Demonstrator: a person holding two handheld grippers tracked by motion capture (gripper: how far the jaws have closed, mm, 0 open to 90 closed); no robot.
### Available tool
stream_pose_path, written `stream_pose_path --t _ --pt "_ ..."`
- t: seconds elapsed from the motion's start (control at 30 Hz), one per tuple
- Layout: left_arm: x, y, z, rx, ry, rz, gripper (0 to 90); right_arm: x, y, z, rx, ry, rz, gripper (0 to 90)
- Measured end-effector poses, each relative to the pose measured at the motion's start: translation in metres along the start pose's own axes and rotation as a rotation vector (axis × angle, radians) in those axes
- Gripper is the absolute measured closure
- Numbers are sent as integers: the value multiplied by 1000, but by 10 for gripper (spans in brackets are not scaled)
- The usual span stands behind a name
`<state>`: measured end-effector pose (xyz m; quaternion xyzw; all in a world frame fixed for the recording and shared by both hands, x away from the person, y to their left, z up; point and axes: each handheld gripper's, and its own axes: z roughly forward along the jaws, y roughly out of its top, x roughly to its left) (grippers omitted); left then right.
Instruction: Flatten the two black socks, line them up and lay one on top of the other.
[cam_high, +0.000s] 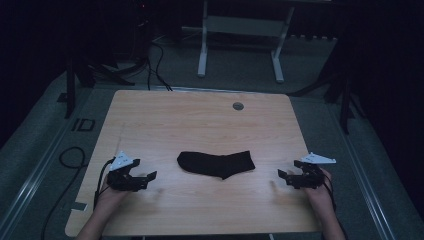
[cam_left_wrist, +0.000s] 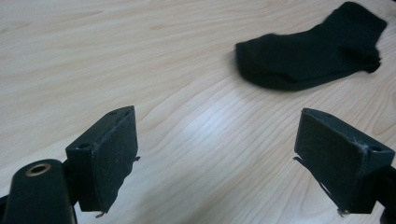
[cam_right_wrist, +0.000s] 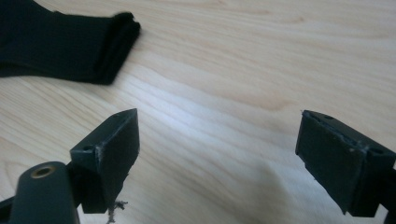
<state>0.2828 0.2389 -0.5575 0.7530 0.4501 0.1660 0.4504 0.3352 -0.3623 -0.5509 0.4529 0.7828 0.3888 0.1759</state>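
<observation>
With both the left gripper (cam_high: 145, 178) and right gripper (cam_high: 286, 176) released, at 9 and 3 o'clock of the sock (cam_high: 216, 163), we risk pinching just one limp layer.

place: dim lab or recording room | surface: light wooden table (cam_high: 200, 125) with a round grommet (cam_high: 238, 106) near its far edge | floor: grey carpet, loose black cables (cam_high: 155, 60) | behind: white desk frame (cam_high: 240, 45) on two legs | edges: dark stands (cam_high: 70, 90) beside the table
</observation>
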Motion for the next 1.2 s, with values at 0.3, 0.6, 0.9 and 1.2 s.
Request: stream_pose_path --t 0.3,0.6,0.9,1.2 --pt "9 -20 -20 -33 9 -32 138 0 -15 -10 -22 -46 29 135" --pt "7 -28 -36 -70 10 -43 138 7 -26 -21 -40 -71 31 134" --pt "12 -34 -42 -98 8 -70 138 3 -32 -23 -63 -83 49 135" --pt "9 -37 -39 -86 -3 -59 138 4 -32 -20 -55 -91 31 135"
